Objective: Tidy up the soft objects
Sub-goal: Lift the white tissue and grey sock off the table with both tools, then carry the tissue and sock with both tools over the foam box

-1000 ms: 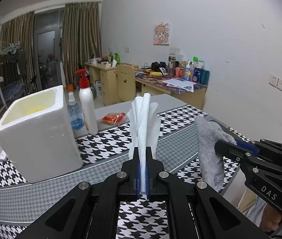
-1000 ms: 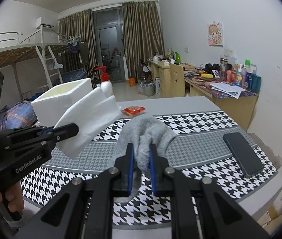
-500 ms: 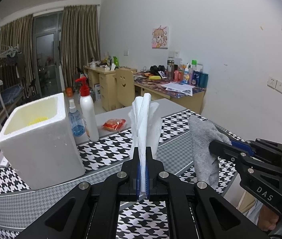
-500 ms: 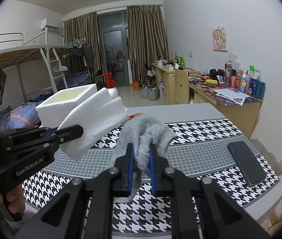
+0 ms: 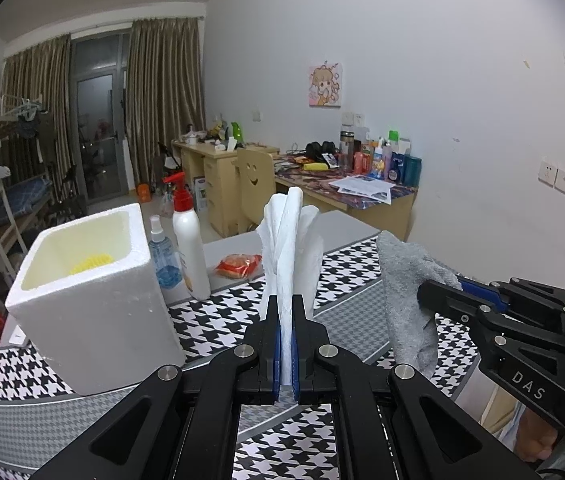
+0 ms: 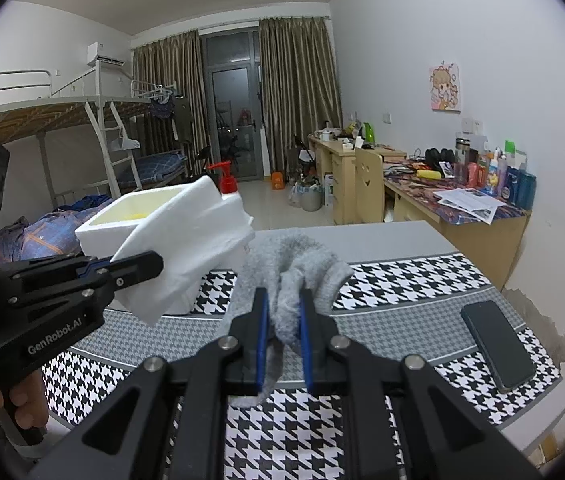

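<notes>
Houndstooth-patterned cloth covers the desk (image 5: 218, 316) in front of you, in a dormitory room with curtains and bunk beds behind. At its left stands the open white foam box (image 5: 94, 300), something yellow at its bottom, with a blue spray bottle (image 5: 163, 258) and a white pump bottle with a red top (image 5: 188, 248) just beside it. Your left gripper (image 5: 286, 344) has its jaws pinching the folded white paper towel (image 5: 290, 248), held upright above the desk. To the right, your right gripper (image 6: 284, 336) has its jaws pressed on the crumpled grey sock (image 6: 294, 276), also clear of the desk. Over the last second both grippers have risen a little and the box sits lower in view, so you are likely carrying both soft things toward it. A black phone (image 6: 496, 344) lies at the far right.
</notes>
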The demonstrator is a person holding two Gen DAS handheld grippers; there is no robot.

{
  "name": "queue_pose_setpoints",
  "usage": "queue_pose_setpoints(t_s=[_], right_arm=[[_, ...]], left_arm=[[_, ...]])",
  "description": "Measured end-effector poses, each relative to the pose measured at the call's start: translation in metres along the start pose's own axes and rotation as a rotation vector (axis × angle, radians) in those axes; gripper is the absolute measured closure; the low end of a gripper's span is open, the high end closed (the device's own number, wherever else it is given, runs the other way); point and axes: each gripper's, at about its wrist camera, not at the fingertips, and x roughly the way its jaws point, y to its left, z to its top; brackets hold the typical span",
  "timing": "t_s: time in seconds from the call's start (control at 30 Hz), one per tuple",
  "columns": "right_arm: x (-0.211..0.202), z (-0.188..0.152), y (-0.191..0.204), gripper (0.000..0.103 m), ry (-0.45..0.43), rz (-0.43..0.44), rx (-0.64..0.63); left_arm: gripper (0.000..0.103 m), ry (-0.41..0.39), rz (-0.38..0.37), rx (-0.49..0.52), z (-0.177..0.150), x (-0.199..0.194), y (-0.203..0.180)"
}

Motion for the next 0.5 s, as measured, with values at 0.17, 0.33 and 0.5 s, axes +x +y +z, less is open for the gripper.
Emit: queue_pose_setpoints(t_s=[0.17,0.33,0.5], right_arm=[[0.001,0.006,0.005,0.086,-0.012,0.007,-0.012],[0.002,0.011,0.011,0.086,-0.021,0.014,-0.022],[0.003,0.015,0.014,0.086,-0.030,0.019,-0.029]], left_arm=[[0.099,-0.004,0.008,-0.002,0.003,-0.003,0.004],[0.099,-0.010,0.016,0.000,0.007,-0.004,0.009],[0.099,-0.017,0.020,0.002,0.010,-0.005,0.014]])
